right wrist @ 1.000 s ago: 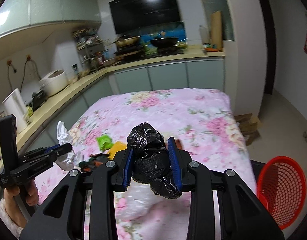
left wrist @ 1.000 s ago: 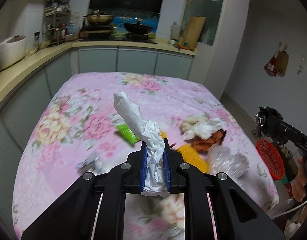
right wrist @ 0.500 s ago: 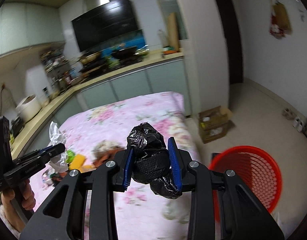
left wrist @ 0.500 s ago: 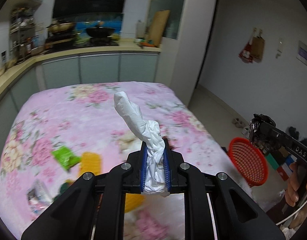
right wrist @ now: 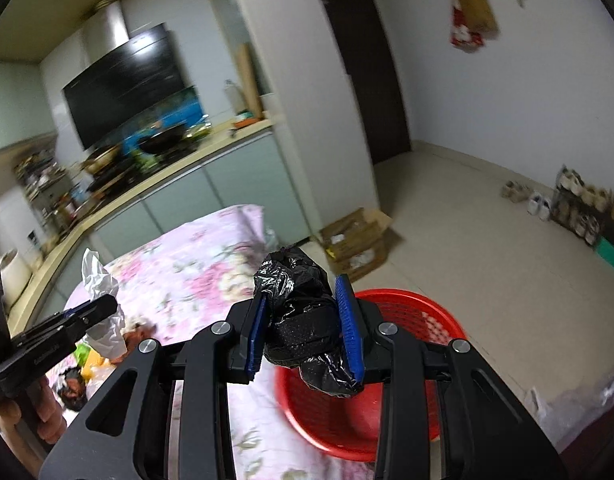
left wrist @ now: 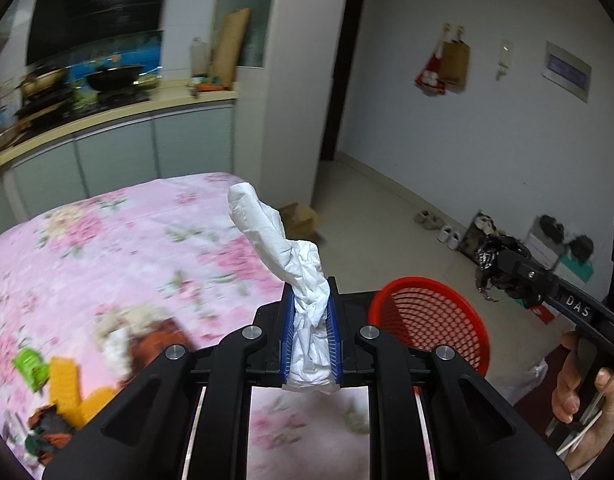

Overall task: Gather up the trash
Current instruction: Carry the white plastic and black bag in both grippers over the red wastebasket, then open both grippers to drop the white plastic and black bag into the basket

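The left gripper (left wrist: 310, 334) has its blue-padded jaws pinching a twisted wad of white tissue paper (left wrist: 283, 258), whose free end sticks up and leans away over the edge of the surface covered with a pink floral cloth (left wrist: 119, 248). The right gripper (right wrist: 303, 330) has its jaws clamped on a crumpled black plastic bag (right wrist: 303, 320), which bulges above and hangs a little below the pads.

A round red plastic mesh basket (right wrist: 391, 416) stands on the pale tiled floor (right wrist: 467, 240) just beside the corner of the cloth-covered surface. In the right wrist view the black bag appears in front of the basket's open mouth; in the left wrist view the basket's rim shows just right of the tissue.

More trash lies on the floral cloth: a small green packet (left wrist: 31, 364), a yellow ridged piece (left wrist: 65, 376), some rust-brown and white scraps (left wrist: 147, 332), and a dark crumpled bit (left wrist: 47, 432) near the edge.

A bare hand (left wrist: 583, 396) grips the right gripper's handle at the picture's right side. A flattened cardboard box (right wrist: 359, 236) lies on the floor beyond the basket, and pairs of shoes (right wrist: 547, 204) line the far wall.
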The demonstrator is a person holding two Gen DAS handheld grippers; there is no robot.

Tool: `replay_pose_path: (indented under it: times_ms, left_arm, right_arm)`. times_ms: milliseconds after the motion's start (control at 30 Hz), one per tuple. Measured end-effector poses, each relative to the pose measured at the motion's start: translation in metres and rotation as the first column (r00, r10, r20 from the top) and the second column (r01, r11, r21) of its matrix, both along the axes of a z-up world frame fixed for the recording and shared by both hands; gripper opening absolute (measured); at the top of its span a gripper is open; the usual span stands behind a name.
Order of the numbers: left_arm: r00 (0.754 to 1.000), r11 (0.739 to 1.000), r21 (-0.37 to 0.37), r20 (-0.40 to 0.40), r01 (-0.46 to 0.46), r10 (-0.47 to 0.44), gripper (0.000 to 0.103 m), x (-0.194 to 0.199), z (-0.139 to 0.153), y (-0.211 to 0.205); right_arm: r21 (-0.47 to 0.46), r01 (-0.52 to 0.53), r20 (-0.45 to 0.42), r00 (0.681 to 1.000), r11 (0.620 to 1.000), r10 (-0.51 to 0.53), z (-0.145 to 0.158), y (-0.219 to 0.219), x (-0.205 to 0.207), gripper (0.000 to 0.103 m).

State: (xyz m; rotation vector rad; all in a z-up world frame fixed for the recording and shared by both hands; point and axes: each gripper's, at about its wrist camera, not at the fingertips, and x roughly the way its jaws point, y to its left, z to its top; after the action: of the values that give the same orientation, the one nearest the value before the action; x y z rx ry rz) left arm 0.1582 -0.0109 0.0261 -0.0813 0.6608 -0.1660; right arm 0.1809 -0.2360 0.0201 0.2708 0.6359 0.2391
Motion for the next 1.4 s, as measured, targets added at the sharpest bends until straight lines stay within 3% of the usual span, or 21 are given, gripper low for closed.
replay_pose_path:
  times_ms: [333, 800, 833, 900, 967, 1067, 1167, 1400]
  left_arm:
    - [0.99, 0.993, -0.009, -0.077, 0.115, -0.115, 0.014, 0.047, -0.024, -0.067]
    - [0.964, 0.983, -0.017, -0.192, 0.185, -0.185, 0.018, 0.075, -0.076, -0.111]
    - [0.962, 0.982, -0.018, -0.197, 0.188, -0.188, 0.021, 0.076, -0.078, -0.112]
    - [0.961, 0.982, -0.015, -0.199, 0.191, -0.19, 0.03, 0.076, -0.081, -0.116]
    - [0.962, 0.981, -0.013, -0.193, 0.193, -0.192, 0.049, 0.074, -0.081, -0.117]
    - [0.961, 0.98, -0.025, -0.192, 0.197, -0.198, 0.068, 0.072, -0.079, -0.119]
    - [0.964, 0.981, -0.025, -0.184, 0.193, -0.194, 0.074, 0.068, -0.073, -0.115]
    - [0.97, 0.985, -0.027, -0.172, 0.169, -0.171, 0.078, 0.059, -0.064, -0.101]
  right_arm:
    - [-0.018, 0.115, -0.062, 0.991, 0.993, -0.116, -0.018, -0.027, 0.015, 0.032]
    - [0.006, 0.181, -0.207, 0.962, 0.983, -0.176, -0.052, -0.048, 0.035, 0.034]
    - [0.008, 0.185, -0.215, 0.96, 0.983, -0.179, -0.054, -0.049, 0.035, 0.036]
    - [0.019, 0.195, -0.226, 0.956, 0.981, -0.186, -0.054, -0.05, 0.036, 0.048]
    - [0.036, 0.209, -0.226, 0.954, 0.977, -0.195, -0.052, -0.053, 0.034, 0.054]
    - [0.041, 0.213, -0.218, 0.955, 0.976, -0.199, -0.048, -0.054, 0.031, 0.055]
    - [0.044, 0.211, -0.212, 0.957, 0.976, -0.197, -0.046, -0.055, 0.029, 0.056]
    - [0.038, 0.207, -0.179, 0.964, 0.978, -0.197, -0.034, -0.053, 0.023, 0.056]
